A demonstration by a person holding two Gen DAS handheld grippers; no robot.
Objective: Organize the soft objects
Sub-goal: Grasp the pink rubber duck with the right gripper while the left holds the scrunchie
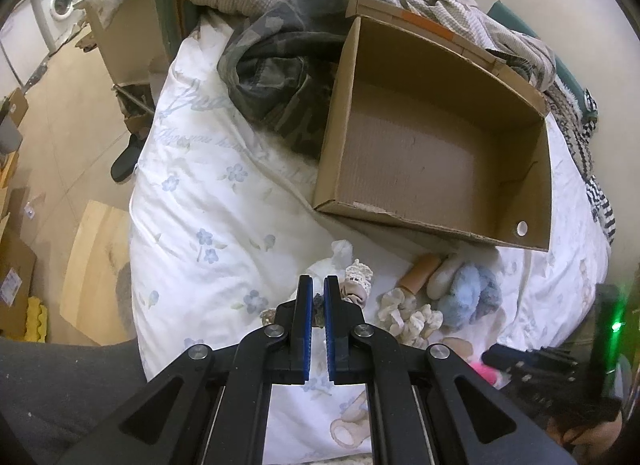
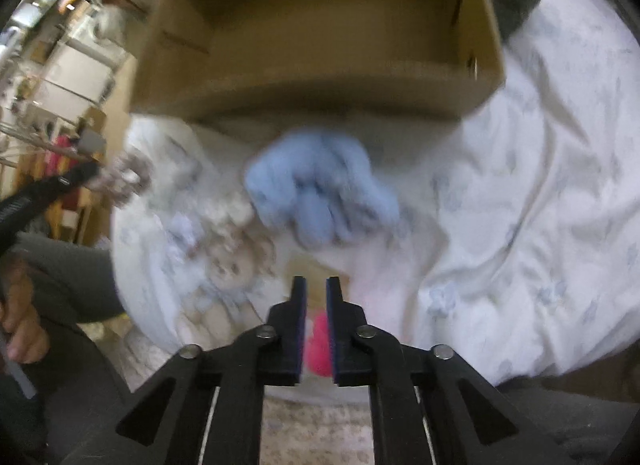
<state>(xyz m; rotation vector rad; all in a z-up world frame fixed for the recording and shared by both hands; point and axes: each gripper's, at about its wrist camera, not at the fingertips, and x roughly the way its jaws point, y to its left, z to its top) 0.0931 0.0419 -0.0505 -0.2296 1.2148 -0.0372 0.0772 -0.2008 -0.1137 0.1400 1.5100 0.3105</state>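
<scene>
Both pairs of fingers stand nearly together, a narrow gap between the blue pads, pinching nothing: the left gripper [image 1: 314, 281] hovers over the bed, the right gripper [image 2: 316, 283] above a pink fuzzy thing [image 2: 318, 345]. Only the left view is sharp — it shows the white flowered quilt [image 1: 208, 201], a camouflage garment [image 1: 280, 65] and the open cardboard box [image 1: 436, 137], its inside bare. Just before the box lie a fluffy blue toy [image 1: 472, 293] and a small doll [image 2: 228, 269] — blurred in the right view.
</scene>
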